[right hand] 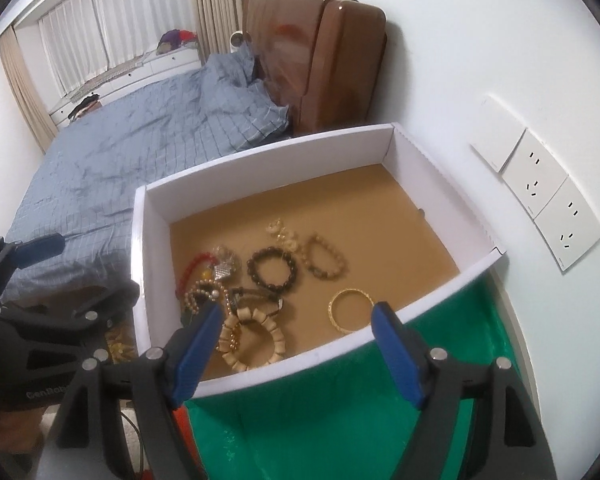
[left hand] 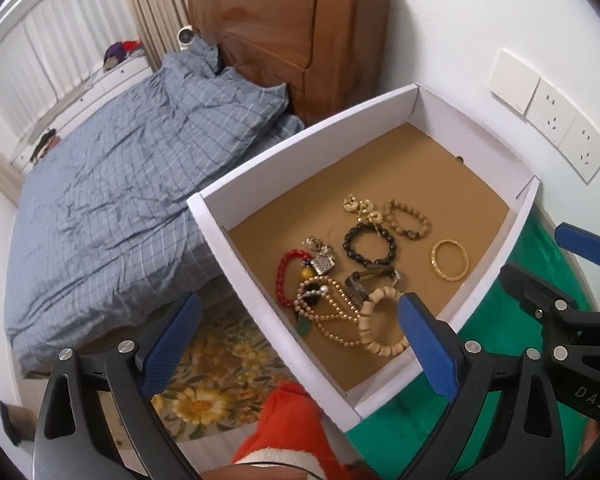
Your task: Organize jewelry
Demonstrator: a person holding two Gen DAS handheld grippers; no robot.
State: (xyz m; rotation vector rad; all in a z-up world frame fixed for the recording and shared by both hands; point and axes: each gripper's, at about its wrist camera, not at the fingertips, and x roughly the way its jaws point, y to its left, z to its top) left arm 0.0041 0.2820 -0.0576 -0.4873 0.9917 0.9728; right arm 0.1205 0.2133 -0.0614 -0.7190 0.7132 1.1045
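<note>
A white box (left hand: 300, 140) (right hand: 260, 152) with a brown floor holds loose jewelry. Inside lie a gold bangle (left hand: 435, 261) (right hand: 332, 312), a black bead bracelet (left hand: 346, 244) (right hand: 252, 268), a red bead bracelet (left hand: 282, 280), a pale wooden bracelet (left hand: 366, 316) (right hand: 278, 336), a pearl necklace (left hand: 332, 320), a brown bead bracelet (left hand: 424, 220) and gold earrings (left hand: 356, 204). My left gripper (left hand: 298, 308) hangs open over the box's near left corner, holding nothing. My right gripper (right hand: 298, 312) stands open above the near wall, also holding nothing.
The box rests on a green cloth (right hand: 340, 400) against a white wall with sockets (left hand: 552, 120). A bed with blue checked bedding (left hand: 120, 200) and a brown headboard (left hand: 300, 32) lies to the left. A floral rug (left hand: 212, 360) and an orange sleeve (left hand: 292, 420) are below.
</note>
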